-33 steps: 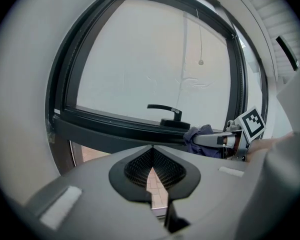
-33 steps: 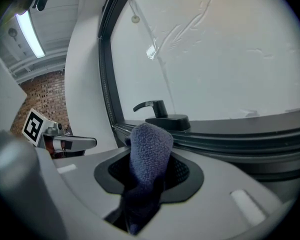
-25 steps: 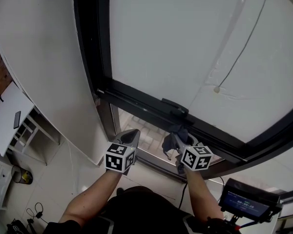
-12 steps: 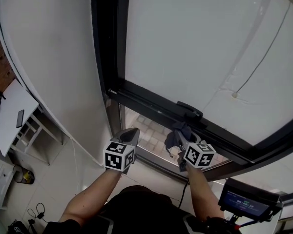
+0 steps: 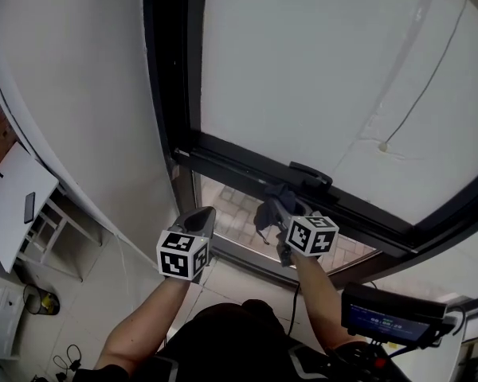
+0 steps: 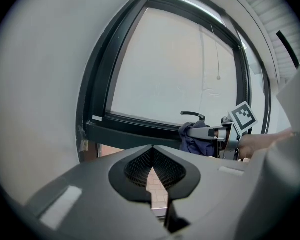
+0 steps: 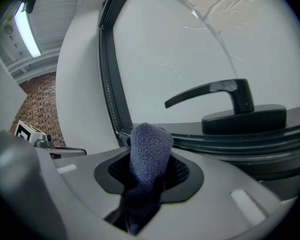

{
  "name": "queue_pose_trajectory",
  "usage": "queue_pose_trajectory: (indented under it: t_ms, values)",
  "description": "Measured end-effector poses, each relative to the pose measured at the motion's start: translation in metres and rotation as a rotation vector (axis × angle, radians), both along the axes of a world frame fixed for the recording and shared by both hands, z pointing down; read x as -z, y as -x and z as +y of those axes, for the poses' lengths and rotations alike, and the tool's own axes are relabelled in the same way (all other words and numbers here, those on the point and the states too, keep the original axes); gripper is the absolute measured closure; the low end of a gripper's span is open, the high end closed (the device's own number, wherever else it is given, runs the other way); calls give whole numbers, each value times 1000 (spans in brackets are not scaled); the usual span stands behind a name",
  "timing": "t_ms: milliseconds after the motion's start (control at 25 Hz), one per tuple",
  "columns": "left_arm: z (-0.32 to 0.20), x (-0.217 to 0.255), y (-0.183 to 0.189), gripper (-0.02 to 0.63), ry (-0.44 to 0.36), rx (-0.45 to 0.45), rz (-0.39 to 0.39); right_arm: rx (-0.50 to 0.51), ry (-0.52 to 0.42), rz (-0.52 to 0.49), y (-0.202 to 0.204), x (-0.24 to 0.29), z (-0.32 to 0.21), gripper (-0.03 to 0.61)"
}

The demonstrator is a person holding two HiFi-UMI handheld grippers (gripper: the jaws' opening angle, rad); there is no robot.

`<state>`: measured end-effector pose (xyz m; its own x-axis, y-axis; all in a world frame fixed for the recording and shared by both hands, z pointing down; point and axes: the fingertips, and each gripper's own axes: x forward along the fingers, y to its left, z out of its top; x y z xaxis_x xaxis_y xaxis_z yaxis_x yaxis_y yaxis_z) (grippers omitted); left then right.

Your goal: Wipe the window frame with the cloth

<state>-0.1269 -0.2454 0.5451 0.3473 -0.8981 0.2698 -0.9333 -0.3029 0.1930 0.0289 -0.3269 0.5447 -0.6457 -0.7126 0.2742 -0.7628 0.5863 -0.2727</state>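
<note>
The black window frame (image 5: 223, 162) runs diagonally across the head view, with its lever handle (image 5: 311, 175) on the lower bar. My right gripper (image 5: 277, 207) is shut on a dark blue cloth (image 5: 271, 200), which is held up against the lower bar just left of the handle. In the right gripper view the cloth (image 7: 148, 146) bulges up between the jaws, and the handle (image 7: 225, 95) is close ahead to the right. My left gripper (image 5: 201, 218) hovers below the frame's lower left corner, shut and holding nothing. Its view shows the frame corner (image 6: 92, 124) and the cloth (image 6: 192, 140) off to the right.
A white wall (image 5: 80, 94) borders the frame on the left. A blind cord (image 5: 426, 78) hangs over the frosted pane. Brick paving (image 5: 233, 213) shows through the lower glass. Down at the left is a white desk (image 5: 16, 193); a screen device (image 5: 386, 317) sits at the lower right.
My right gripper has carried the cloth up and left, from under the handle to the bar beside it. The left gripper has hardly moved.
</note>
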Motion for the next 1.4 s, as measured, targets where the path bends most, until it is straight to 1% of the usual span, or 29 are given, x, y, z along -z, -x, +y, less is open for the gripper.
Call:
queue_pose_trajectory:
  t_ms: [200, 400, 600, 760, 1080, 1400]
  values:
    - [-5, 3, 17, 620, -10, 27, -1, 26, 6, -2, 19, -2, -6, 445]
    - [-15, 0, 43, 620, -3, 84, 12, 70, 9, 10, 51, -1, -11, 445]
    - [-21, -1, 64, 620, 18, 117, 2, 70, 28, -27, 73, 0, -16, 445]
    - [-31, -2, 84, 620, 17, 153, -7, 96, 22, -30, 96, -2, -24, 445]
    - [-39, -9, 106, 620, 26, 197, -18, 157, 25, -25, 140, -8, -36, 445]
    - [-31, -3, 117, 620, 21, 219, -21, 183, -1, -2, 165, -1, -29, 445]
